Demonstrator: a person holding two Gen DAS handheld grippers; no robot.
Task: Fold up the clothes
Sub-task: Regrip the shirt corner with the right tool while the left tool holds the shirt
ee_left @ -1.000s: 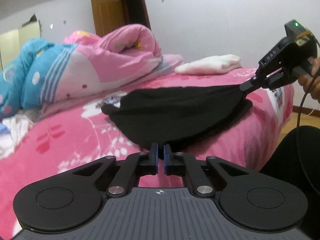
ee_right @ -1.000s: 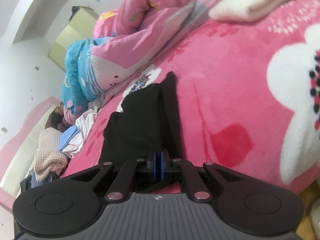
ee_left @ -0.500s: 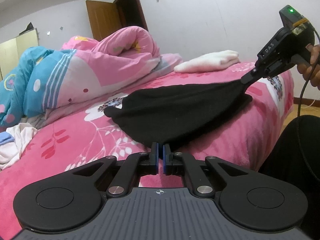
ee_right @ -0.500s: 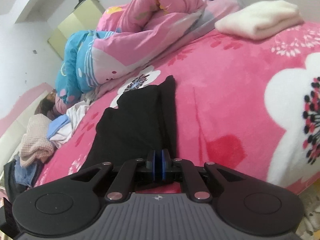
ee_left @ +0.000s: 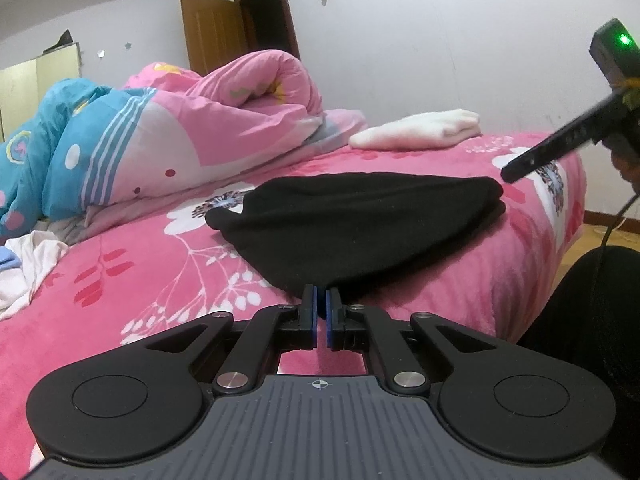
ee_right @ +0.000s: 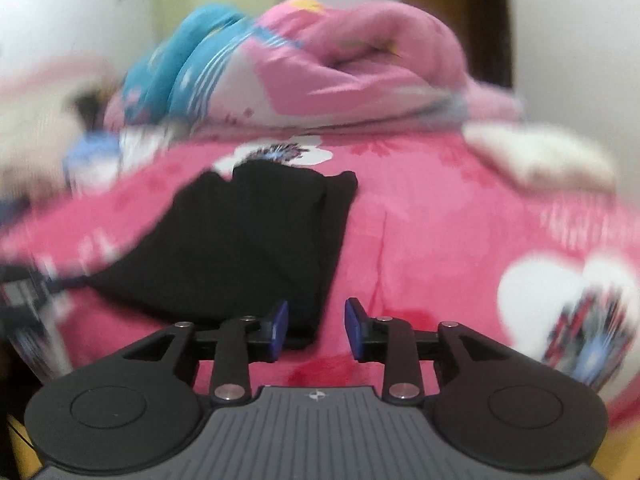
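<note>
A black garment (ee_left: 360, 224) lies folded on the pink flowered bed. My left gripper (ee_left: 321, 300) is shut on the garment's near edge, the cloth pinched between its blue pads. The right gripper (ee_left: 510, 175) hangs just past the garment's far right corner, clear of the cloth. In the blurred right wrist view the black garment (ee_right: 256, 248) lies flat ahead, and my right gripper (ee_right: 316, 316) has its jaws opening, the pads apart with only the garment's near corner and pink bedding showing between them.
A rolled pink and blue quilt (ee_left: 160, 136) fills the back of the bed. A folded white towel (ee_left: 420, 134) lies at the far right. Loose white clothes (ee_left: 28, 268) sit at the left. A dark trouser leg (ee_left: 592, 340) stands by the bed's right edge.
The right gripper let go of the garment's corner, its jaws parting, and lifted away while rolling. The stretched cloth has dropped flat on the bed. My left gripper kept its hold.
</note>
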